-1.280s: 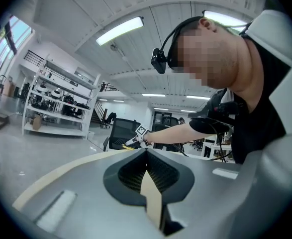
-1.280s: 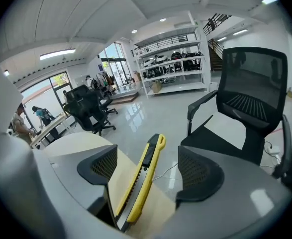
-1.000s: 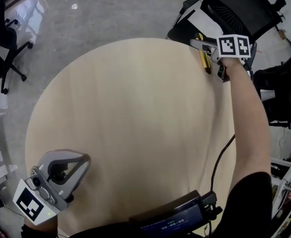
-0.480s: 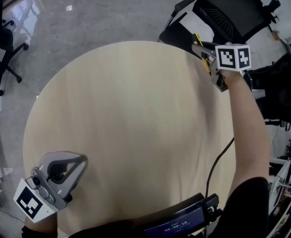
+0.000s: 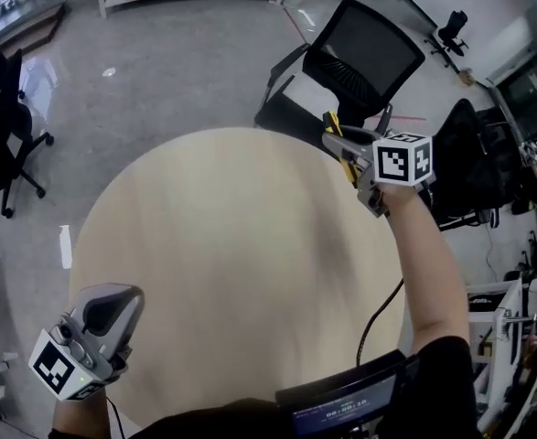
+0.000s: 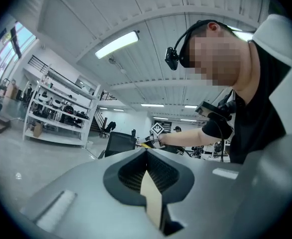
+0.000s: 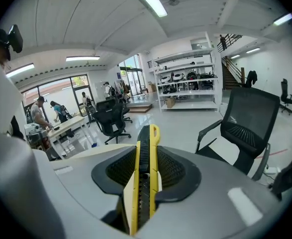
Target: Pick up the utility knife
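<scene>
1. The right gripper (image 5: 334, 138) has its jaws drawn in on the utility knife (image 7: 146, 148); the pads press on its two broad sides, and its narrow edge with the black slider track faces the right gripper view.
2. The knife runs lengthwise along the jaws; its rounded yellow end pokes out past the fingertips, and the rest is tucked back between the pads.
3. In the head view the knife is in the air by the far right rim of the table (image 5: 231, 273), just in front of the black chair (image 5: 364, 58); it looks clear of the tabletop, so the pick-up seems done.
4. The left gripper (image 5: 122, 298) is near the table's near left edge, well apart from the knife; its jaws are together with nothing between them.
5. Handling, as a judgement: the knife should be light and stiff; its smooth casing could slide lengthwise in a slack grip; the broad sides at mid-body are the sound place to take hold, away from the blade end; whether the blade is out I cannot tell.
6. Counts: one knife; two grippers; one round table; one chair by the table, and a second chair (image 5: 3, 126) at the left edge of the head view.
</scene>
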Demonstrator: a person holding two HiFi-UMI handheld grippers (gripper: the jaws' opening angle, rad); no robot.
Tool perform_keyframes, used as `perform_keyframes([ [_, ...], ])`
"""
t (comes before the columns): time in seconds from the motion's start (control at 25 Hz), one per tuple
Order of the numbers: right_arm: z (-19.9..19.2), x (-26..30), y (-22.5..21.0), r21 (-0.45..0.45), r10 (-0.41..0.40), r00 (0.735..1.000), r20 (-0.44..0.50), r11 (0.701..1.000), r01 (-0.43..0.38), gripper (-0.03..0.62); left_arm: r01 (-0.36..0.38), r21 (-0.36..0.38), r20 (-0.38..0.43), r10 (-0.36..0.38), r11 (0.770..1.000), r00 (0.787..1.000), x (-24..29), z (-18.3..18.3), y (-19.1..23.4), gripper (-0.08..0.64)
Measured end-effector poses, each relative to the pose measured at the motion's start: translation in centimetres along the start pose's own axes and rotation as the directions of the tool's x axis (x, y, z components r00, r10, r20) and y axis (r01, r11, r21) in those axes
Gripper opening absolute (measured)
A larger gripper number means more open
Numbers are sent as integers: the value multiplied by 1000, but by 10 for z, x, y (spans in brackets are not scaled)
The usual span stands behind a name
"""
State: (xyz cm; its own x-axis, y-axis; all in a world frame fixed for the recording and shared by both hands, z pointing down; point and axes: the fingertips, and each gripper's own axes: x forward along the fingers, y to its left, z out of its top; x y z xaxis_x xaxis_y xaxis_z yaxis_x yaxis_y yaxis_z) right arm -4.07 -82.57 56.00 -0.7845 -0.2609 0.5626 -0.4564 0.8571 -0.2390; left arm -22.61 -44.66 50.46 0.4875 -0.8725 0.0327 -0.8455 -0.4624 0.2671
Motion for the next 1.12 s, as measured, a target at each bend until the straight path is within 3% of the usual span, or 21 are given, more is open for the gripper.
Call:
perform_keyframes([
  [0.16,17,-57,40,-2,-2,998,58,1000,3,144,0,50,98,-5,999,995,-24,57,-23,-3],
  [0.28,22,-93,77,3,-5,996,84,1000,5,144,-3,79,113,-5,997,994,-54,73,-39,-3],
  [0.56,13,-154,180,21,-18,988,156,1000,15,144,46,52,192,-55,998,980,-117,119,-71,-3],
  [0.8,-3,-194,279,58,-43,972,232,998,30,144,97,13,149,-97,995,984,-185,125,-82,-3],
  [0.96,-13,-226,333,80,-52,955,291,996,30,144,125,47,97,-129,991,987,-218,127,-92,-3],
  [1.12,-34,-273,374,85,-40,936,350,996,11,144,124,94,93,-133,988,987,-242,139,-135,-3],
])
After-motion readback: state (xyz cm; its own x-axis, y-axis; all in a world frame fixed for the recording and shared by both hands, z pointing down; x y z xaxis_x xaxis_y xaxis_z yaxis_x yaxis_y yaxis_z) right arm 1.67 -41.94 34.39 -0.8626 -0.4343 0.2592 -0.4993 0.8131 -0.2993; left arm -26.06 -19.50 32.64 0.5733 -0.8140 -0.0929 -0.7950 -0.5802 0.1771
